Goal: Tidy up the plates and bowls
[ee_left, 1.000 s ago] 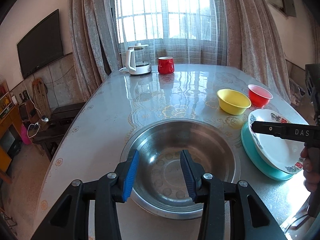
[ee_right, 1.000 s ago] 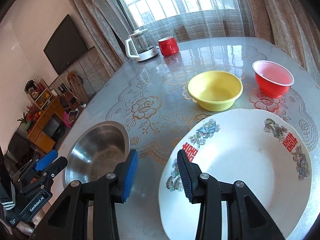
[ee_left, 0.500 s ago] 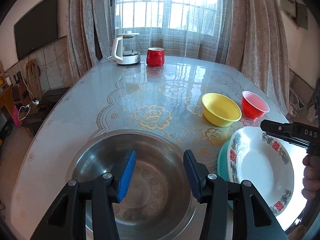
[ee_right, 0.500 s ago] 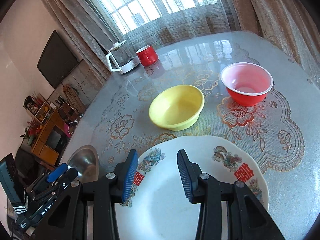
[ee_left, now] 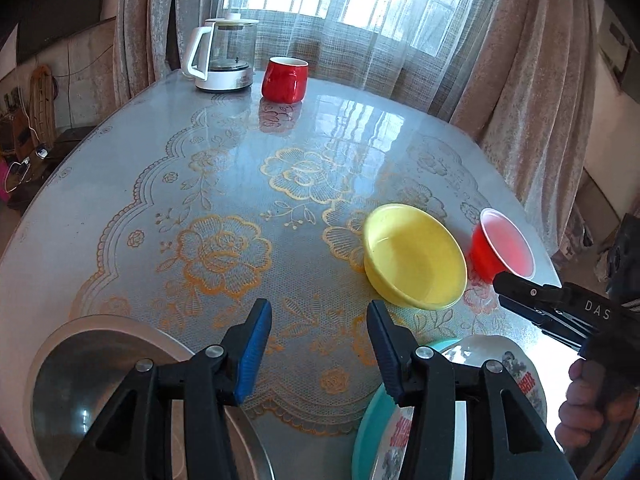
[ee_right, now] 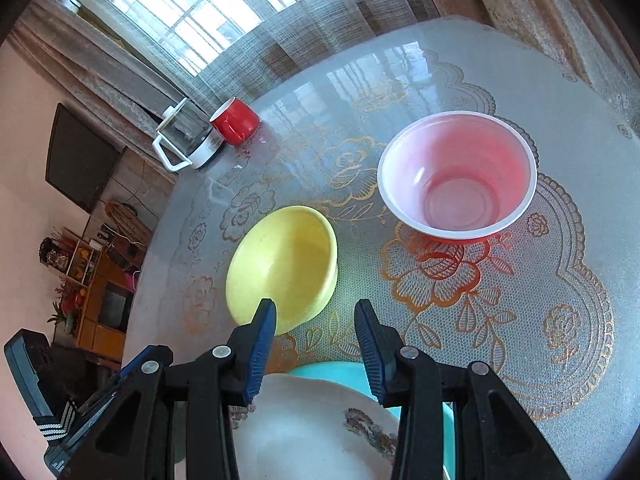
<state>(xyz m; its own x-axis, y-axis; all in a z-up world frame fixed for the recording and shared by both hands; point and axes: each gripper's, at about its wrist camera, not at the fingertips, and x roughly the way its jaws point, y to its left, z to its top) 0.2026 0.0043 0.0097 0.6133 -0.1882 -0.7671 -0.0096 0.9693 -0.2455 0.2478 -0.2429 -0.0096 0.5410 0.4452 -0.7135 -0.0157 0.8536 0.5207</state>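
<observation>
Yellow round plastic bowl [ee_right: 282, 266] sits at ten o'clock of the red plastic bowl [ee_right: 456, 176] — left gripper [ee_left: 318, 346] and right gripper [ee_right: 314, 342] both gape, empty.

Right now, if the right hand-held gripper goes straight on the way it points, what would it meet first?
Probably the bare table. The open right hand-held gripper points down at the cloth just right of the yellow bowl. The bowl's near rim is close to the left finger, so depth is uncertain. The red bowl lies farther off.

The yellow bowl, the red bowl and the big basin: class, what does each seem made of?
Yellow bowl: probably plastic, matt, evenly coloured.
Red bowl: likely thin plastic, since light glows through its wall.
Basin: metal, probably stainless steel, with mirror-like reflections.
</observation>
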